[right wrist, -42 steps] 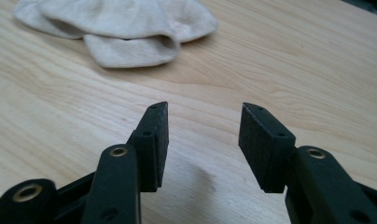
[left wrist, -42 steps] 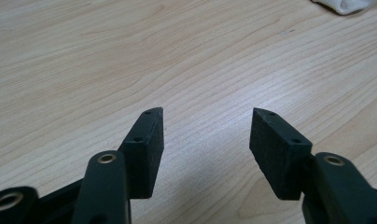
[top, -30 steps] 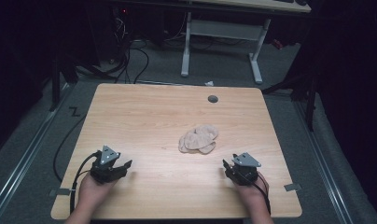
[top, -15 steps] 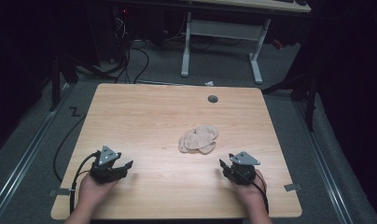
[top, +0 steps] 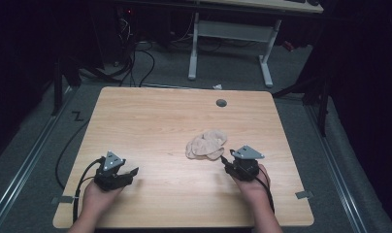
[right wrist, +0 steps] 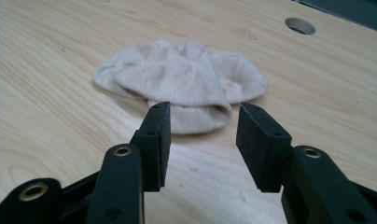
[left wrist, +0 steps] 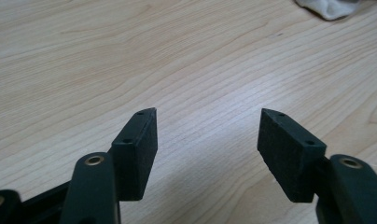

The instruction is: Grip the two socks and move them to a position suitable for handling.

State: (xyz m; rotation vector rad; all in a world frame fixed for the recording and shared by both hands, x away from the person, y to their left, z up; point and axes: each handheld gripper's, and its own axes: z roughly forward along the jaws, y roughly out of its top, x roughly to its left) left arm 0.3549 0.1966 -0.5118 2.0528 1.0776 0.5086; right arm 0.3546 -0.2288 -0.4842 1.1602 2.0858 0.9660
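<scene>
the right tool [right wrist: 203, 133], jaws apart and just been narrowing with nothing between them, is nearing the beige cloth [right wrist: 186, 79] on the bench [top: 150, 121]. the left tool [left wrist: 207, 140] rests released, its jaws just been widening. next, i judge, the right tool must reach the cloth's near edge and pinch it.

I read this as a lab or recording bay rather than a home: my light wooden table [top: 150, 126], with its round cable hole [top: 221, 103], stands alone on grey carpet [top: 223, 73] under a pool of light, the surroundings left dark. Well beyond my jaws, past the far edge, stands the white metal frame of a second desk [top: 230, 34], and loose black cables [top: 136, 58] trail across the floor toward equipment with a small red light [top: 130, 10]. Metal rails [top: 29, 160] run along the floor on both sides, with tape marks beside them.
</scene>
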